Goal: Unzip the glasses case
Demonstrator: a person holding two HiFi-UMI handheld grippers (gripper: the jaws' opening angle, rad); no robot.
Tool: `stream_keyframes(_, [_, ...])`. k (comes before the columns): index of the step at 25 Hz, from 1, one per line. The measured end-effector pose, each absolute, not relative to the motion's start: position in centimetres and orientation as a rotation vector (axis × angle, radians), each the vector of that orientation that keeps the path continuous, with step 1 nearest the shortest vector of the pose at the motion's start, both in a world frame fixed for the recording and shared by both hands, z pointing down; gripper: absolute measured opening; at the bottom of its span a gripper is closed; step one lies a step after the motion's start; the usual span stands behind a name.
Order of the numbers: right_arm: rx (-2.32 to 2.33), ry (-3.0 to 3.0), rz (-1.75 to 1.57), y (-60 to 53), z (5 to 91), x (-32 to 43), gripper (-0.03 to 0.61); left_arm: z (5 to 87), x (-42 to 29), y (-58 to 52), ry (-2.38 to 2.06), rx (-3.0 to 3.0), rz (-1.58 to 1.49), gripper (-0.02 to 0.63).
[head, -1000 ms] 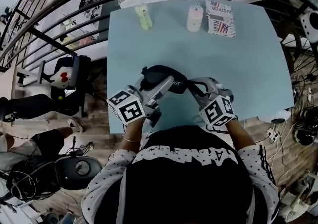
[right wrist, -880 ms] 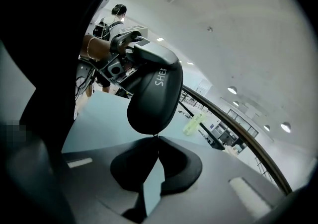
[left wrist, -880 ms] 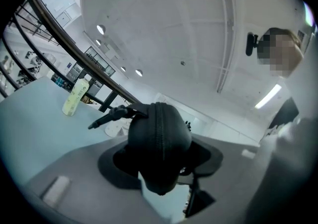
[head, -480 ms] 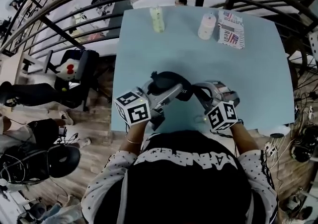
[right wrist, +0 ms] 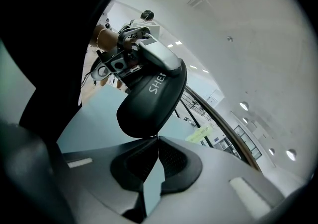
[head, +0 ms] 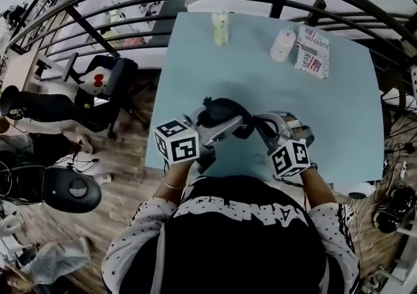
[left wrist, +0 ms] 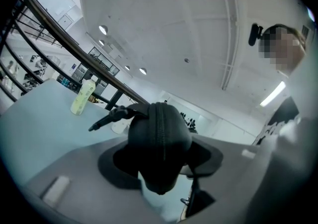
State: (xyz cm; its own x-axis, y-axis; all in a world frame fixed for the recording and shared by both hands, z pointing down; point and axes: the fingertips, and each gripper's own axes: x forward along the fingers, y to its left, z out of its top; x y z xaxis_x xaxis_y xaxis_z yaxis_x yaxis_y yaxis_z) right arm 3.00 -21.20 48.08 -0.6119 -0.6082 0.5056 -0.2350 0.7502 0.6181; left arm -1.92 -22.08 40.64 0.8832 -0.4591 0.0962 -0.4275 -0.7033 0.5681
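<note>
Between the left tongs (head: pixel 225 124) and right tongs (head: pixel 262 127), the glasses case (head: pixel 218 111) runs crosswise.

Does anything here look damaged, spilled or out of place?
Nothing stands out. The black zipped glasses case is clamped in the left tool, and its zip line looks closed and intact. The light blue table shows no spill.

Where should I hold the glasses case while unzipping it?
Probably clamp the glasses case across its two broad shells at one end, coming from the left, as the left gripper does: the zipper seam runs along the narrow edge, so it faces out between the jaws.
</note>
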Motion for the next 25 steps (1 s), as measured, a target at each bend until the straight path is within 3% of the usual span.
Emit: stream_keyframes(25, [0.595, -2.222, -0.816, -21.9, 45.5, 0.3, 0.008, 41.1, -3.3, -21.7, -0.645, 2.392, -0.061, 0.000])
